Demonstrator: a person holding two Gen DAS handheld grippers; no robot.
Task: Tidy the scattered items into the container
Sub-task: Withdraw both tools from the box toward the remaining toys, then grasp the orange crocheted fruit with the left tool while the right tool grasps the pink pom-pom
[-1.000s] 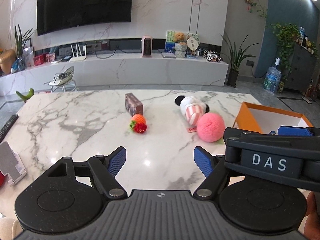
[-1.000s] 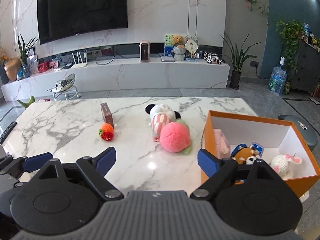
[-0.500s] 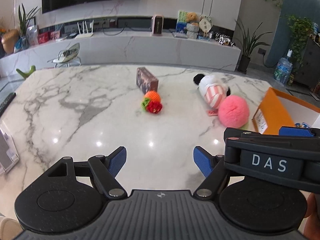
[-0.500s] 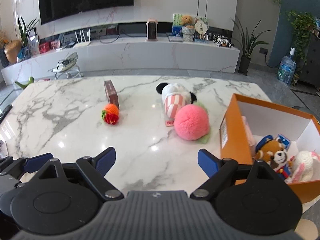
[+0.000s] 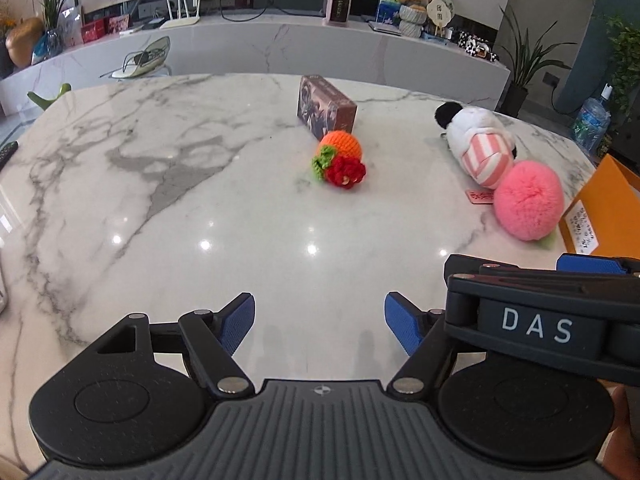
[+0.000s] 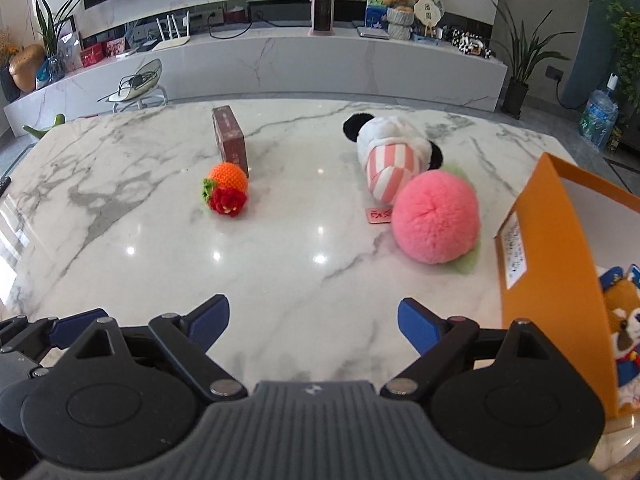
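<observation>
Black left tongs [image 5: 319, 322] and right tongs [image 6: 313, 323], blue pads, white "DAS" lettering

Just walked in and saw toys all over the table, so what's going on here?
A person holds a gripper in each hand, tidying toys into the orange box. Both the left gripper and the right gripper are open and empty above the marble table. The pink pompom, panda plush, crochet orange and small brown box lie loose; a fox plush is already inside.
</observation>
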